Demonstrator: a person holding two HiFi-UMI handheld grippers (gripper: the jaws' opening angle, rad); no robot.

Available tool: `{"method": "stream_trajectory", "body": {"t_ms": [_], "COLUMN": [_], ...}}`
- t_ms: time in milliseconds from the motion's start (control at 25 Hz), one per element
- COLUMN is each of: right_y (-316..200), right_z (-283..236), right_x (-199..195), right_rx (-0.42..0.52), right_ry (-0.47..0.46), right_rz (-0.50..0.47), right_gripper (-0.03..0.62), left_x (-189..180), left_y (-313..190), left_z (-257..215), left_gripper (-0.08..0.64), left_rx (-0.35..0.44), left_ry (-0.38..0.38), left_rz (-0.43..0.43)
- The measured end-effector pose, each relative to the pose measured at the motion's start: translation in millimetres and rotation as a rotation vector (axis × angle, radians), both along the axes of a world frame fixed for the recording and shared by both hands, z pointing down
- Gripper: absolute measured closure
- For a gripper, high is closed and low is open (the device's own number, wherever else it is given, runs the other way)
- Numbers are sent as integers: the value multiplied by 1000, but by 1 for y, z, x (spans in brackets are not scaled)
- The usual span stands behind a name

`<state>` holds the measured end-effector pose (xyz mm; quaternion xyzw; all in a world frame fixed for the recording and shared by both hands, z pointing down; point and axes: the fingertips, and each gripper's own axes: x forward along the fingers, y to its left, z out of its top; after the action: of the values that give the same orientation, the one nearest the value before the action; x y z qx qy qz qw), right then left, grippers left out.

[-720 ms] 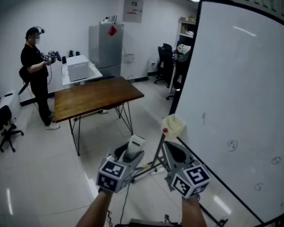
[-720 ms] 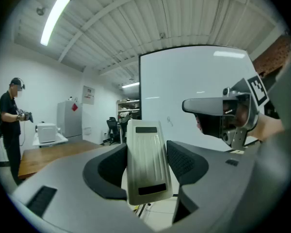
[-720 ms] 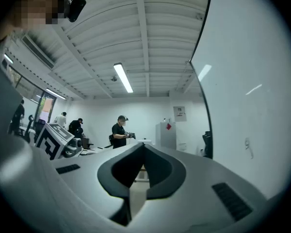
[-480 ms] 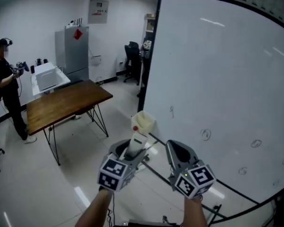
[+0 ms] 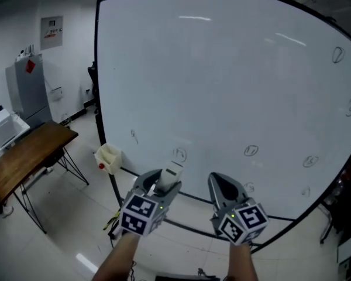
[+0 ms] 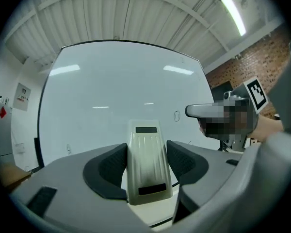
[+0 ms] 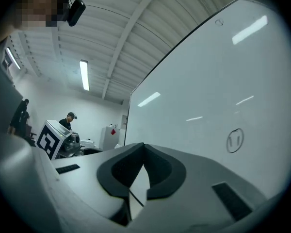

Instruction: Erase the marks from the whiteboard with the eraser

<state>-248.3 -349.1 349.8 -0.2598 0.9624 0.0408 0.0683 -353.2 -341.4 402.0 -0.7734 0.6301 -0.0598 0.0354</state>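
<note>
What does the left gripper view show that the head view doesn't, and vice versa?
Left gripper view only: both jaws pressed against the sides of the eraser, and the ceiling light. Head view only: the pale container beside the board's stand, and the floor. Both: the whiteboard, with marks, and the left gripper holding the eraser.

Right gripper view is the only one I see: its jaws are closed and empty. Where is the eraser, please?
Observer: The left gripper holds the eraser between its jaws.
Operator: Is it near some mark?
Observer: Yes, in the head view a circled mark sits on the whiteboard just above the eraser's tip.
Operator: Are there more marks?
Observer: Several small marks along the lower part, two more by the upper right edge.
</note>
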Motion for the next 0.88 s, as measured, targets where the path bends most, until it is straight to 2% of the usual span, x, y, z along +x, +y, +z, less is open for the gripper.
{"method": "stream_trajectory", "body": {"t_ms": [520, 720, 880], "right_y": [5, 10, 13], "right_z": [-49, -65, -71], "right_x": [271, 348, 392], "right_rx": [15, 27, 47], "right_ry": [-1, 27, 52], "right_rz": [293, 369, 414], "right_gripper": [600, 600, 600], "left_x": [268, 344, 392], "left_y": [-15, -16, -24], "left_z": [-54, -79, -88], "left_gripper": [298, 298, 298], "left_rx": [23, 64, 84], "left_ry": [7, 0, -3], "left_rz": [293, 349, 400]}}
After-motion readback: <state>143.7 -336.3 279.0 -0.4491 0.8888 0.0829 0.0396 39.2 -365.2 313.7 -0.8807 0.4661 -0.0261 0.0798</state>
